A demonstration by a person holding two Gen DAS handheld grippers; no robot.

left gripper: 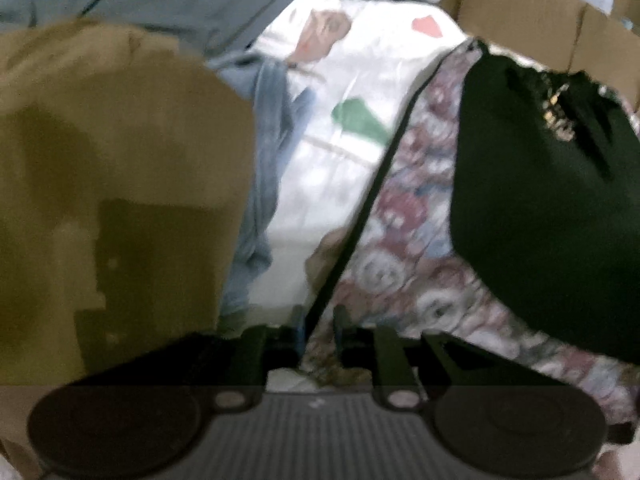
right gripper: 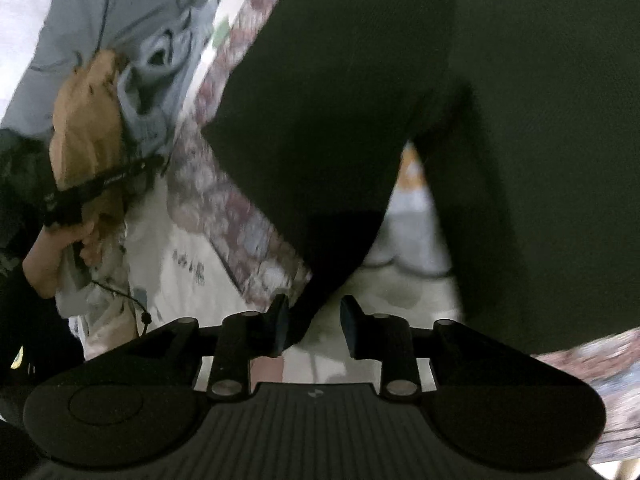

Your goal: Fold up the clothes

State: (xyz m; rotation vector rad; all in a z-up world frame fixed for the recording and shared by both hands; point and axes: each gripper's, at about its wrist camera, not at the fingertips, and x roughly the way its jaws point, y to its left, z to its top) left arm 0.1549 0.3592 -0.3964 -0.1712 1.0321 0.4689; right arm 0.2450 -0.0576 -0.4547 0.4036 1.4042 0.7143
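Your right gripper (right gripper: 314,330), fingers parted, straddles a dark garment's (right gripper: 360,100) hanging corner; left gripper (left gripper: 318,326) fingers slightly apart astride its dark edge running diagonally up-right.

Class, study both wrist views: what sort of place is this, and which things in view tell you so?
Probably a bedroom or a home laundry spot: a patterned white bedsheet with a floral quilt over it, loose clothes such as a black garment, and cardboard boxes behind.
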